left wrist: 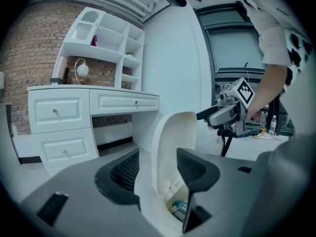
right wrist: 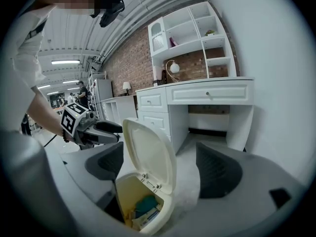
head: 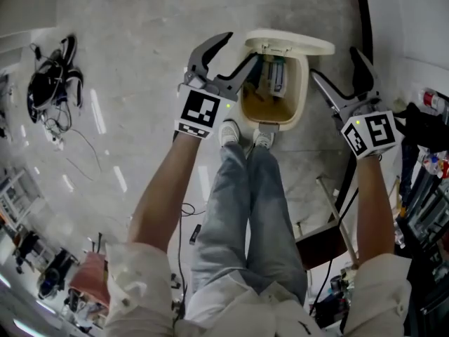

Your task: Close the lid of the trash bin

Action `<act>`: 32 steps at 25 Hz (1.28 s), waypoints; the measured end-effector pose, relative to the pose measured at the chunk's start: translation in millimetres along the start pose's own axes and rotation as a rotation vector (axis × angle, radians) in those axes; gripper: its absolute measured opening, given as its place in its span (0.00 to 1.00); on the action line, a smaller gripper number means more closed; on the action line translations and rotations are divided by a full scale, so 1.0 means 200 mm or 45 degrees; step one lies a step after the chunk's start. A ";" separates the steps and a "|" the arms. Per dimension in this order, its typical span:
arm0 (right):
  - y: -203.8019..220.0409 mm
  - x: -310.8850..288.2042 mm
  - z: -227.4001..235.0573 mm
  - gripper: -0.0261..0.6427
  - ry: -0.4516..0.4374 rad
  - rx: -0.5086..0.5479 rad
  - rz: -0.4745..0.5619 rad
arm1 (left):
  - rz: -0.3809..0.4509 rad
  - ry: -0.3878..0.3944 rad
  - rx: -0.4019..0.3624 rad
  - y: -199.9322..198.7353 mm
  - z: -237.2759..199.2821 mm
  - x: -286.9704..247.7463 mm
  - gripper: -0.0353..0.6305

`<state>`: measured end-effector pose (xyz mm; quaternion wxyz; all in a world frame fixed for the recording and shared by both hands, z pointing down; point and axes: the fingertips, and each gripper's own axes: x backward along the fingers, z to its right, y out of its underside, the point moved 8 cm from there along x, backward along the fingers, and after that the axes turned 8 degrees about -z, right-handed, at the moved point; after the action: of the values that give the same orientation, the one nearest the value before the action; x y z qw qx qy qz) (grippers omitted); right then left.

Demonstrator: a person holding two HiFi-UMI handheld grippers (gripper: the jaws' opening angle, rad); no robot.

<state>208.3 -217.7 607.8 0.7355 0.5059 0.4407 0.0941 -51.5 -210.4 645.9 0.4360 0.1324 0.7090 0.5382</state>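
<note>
Trash bin [head: 303, 83] on a pale floor, seen from above in the head view, just past the toes of the person's shoes [head: 230, 130]. Its lid [head: 291, 42] stands raised at the far rim, and the inside holds some rubbish. The left gripper [head: 235, 51] hangs close at the bin's left side and the right gripper [head: 338, 65] a little apart on its right; both have their jaws spread and carry nothing. In the left gripper view, the left gripper [left wrist: 160, 172] looks along its parted jaws at the lid [left wrist: 170, 147] edge-on and upright, framed between the jaws but not pressed by either pad; a white desk [left wrist: 94, 102] stands behind. In the right gripper view, the right gripper [right wrist: 163, 167] is likewise spread, with the lid's [right wrist: 148, 152] inner face and the open bin [right wrist: 128, 196] ahead of it, untouched. The lid is not yet closed. A sideways push could probably slide or tip this light bin, a jaw could catch on the rim, and a hard push could slam the lid.
</note>
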 end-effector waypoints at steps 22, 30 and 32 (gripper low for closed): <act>0.12 -0.21 0.09 0.29 0.173 0.026 -0.082 | 0.029 -0.003 -0.085 0.00 -0.04 -0.19 0.24; 0.09 -0.23 0.06 0.24 0.190 0.073 -0.082 | 0.035 -0.005 -0.114 -0.02 -0.03 -0.18 0.19; 0.09 -0.24 0.05 0.21 0.198 0.080 -0.085 | 0.034 -0.004 -0.113 -0.02 -0.03 -0.18 0.18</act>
<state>194.2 -243.5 650.6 0.6856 0.5050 0.5157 0.0945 -33.6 -239.0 659.3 0.4354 0.1232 0.6819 0.5746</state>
